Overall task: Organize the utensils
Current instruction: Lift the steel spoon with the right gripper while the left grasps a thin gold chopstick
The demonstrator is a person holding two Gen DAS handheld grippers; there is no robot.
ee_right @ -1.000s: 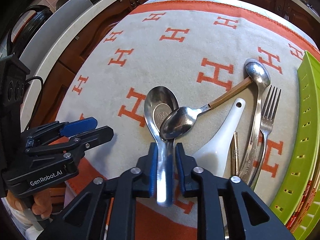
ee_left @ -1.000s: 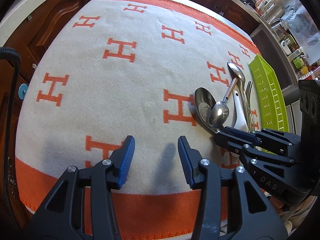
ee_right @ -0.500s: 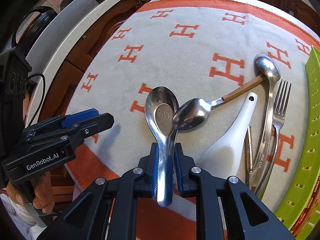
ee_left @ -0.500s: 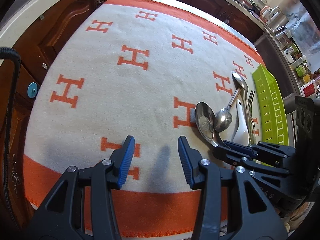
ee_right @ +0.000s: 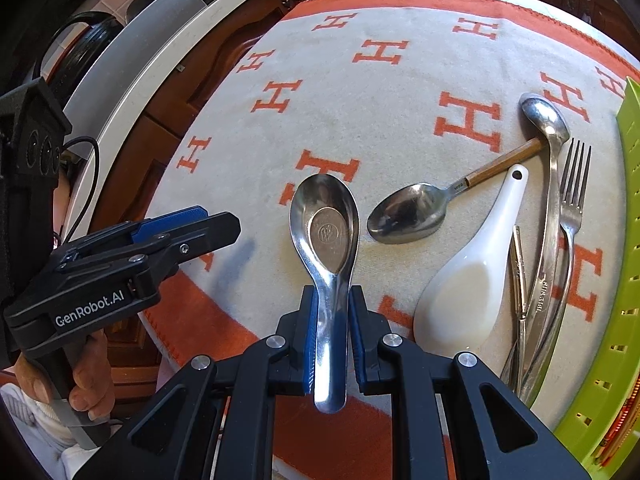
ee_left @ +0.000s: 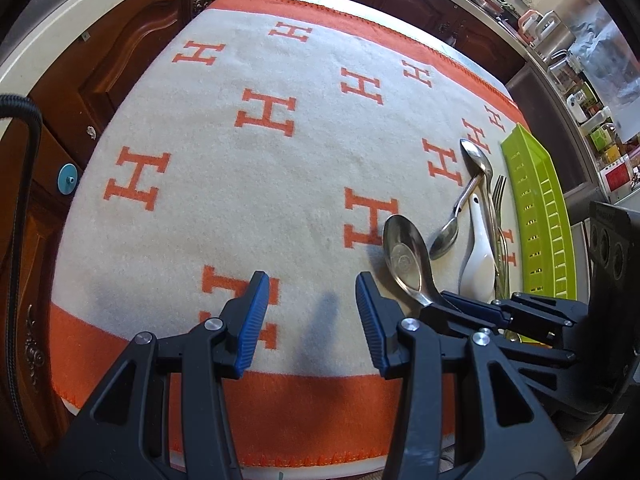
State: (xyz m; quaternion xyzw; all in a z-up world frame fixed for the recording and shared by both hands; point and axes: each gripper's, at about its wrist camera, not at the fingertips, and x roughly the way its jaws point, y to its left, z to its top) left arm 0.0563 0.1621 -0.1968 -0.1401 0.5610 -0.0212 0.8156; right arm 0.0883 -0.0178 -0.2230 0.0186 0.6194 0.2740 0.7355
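Note:
My right gripper (ee_right: 330,300) is shut on the handle of a broad steel soup spoon (ee_right: 326,232), whose bowl points away from me above the cloth. Beside it lie a wooden-handled spoon (ee_right: 408,214), a white ceramic spoon (ee_right: 468,280), a long steel spoon (ee_right: 546,120) and a fork (ee_right: 574,184). In the left wrist view the soup spoon (ee_left: 402,258) shows at right, with the right gripper (ee_left: 472,312) on its handle. My left gripper (ee_left: 308,292) hangs open over bare cloth, nothing between its fingers.
A white cloth with orange H marks (ee_left: 240,184) covers the table. A lime green slotted tray (ee_left: 536,216) stands at the right edge, also seen as the green tray (ee_right: 616,320). Dark wooden cabinets (ee_left: 120,52) ring the table. A hand (ee_right: 88,380) holds the left gripper.
The soup spoon has come away from the wooden-handled spoon, which no longer rests over its bowl. Both views have drawn back a little from the table.

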